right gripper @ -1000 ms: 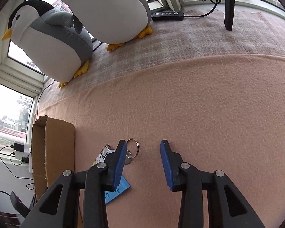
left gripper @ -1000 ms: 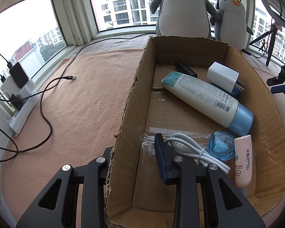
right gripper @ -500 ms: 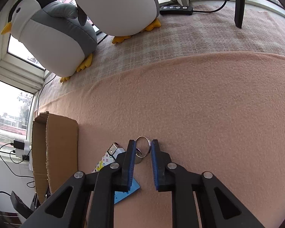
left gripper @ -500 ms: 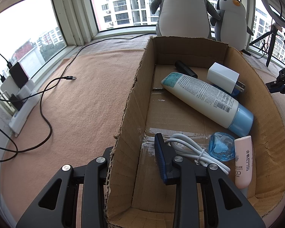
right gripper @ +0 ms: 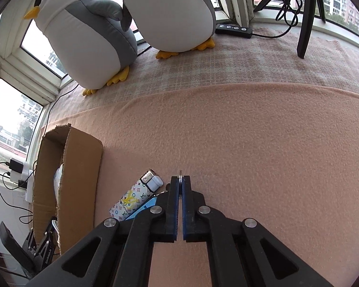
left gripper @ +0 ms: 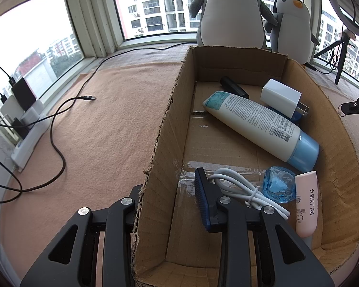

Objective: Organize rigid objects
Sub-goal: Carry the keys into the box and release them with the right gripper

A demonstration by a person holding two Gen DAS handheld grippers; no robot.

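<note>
Silver metal key ring (right gripper: 180, 174), pinched edge-on in our right gripper (right gripper: 181, 186) over the pink blanket (right gripper: 263, 143); next, carry it into the brown cardboard box (left gripper: 170, 110), whose wall our left gripper (left gripper: 167, 191) clamps.

My left gripper (left gripper: 170, 205) is straddling the near left wall of the cardboard box (left gripper: 170, 119), where a tube (left gripper: 258, 124) is lying behind a coiled cable (left gripper: 241, 189). My right gripper (right gripper: 181, 186) is pinching a key ring (right gripper: 180, 174); a lighter (right gripper: 134, 196) is lying just left, between it and the box.
</note>
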